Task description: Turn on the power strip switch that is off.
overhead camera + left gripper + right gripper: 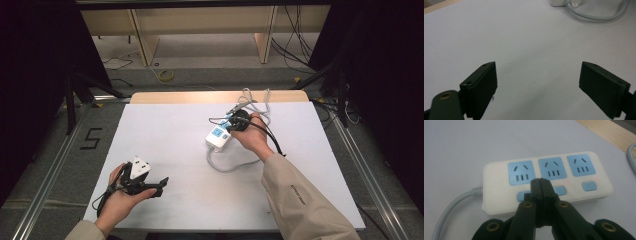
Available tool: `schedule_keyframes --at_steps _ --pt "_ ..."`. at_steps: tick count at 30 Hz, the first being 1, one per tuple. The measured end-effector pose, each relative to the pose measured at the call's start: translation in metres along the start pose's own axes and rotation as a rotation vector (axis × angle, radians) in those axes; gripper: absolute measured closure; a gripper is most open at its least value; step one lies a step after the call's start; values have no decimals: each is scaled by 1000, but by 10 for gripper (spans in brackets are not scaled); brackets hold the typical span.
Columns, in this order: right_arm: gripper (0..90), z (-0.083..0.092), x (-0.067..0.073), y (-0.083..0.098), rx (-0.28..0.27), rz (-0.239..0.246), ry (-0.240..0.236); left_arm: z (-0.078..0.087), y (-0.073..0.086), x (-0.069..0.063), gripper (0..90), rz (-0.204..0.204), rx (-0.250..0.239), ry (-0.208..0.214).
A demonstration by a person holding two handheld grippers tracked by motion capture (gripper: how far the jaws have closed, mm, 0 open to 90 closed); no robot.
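- R hand-held gripper (541, 182): jaws fully closed, nothing between them, tips over the power strip (547, 181), at the switch row between the 1st and 2nd button; touching or not, can't tell.
- Strip lies right under the tips, long axis across the gripper's line, mid-right on the table (165, 150).
- L hand-held gripper (537, 85): wide open, empty, well apart near-left.

High view: we look forward and down from above the person's side, taking in the whole white table (175, 165) at a distance. Left gripper view: we sit low over the sheet, facing across it towards the grey cable (596, 17). Right gripper view: we hang close above the power strip (549, 180). The strip and its cable appear in all three.
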State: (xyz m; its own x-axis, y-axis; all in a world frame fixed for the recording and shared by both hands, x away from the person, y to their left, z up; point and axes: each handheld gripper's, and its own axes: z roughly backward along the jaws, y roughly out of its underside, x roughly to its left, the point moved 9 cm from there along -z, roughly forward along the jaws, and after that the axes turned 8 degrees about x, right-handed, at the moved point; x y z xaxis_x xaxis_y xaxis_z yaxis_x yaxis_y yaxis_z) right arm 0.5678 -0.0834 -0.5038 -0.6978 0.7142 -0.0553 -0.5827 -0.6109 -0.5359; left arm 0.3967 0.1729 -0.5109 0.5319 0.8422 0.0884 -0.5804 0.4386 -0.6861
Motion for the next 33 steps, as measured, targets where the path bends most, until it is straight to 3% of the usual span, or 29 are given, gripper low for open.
schedule_keyframes --at_steps 33 --pt "900 -17 10 -5 50 23 -12 0 0 -1 144 -2 0 2"
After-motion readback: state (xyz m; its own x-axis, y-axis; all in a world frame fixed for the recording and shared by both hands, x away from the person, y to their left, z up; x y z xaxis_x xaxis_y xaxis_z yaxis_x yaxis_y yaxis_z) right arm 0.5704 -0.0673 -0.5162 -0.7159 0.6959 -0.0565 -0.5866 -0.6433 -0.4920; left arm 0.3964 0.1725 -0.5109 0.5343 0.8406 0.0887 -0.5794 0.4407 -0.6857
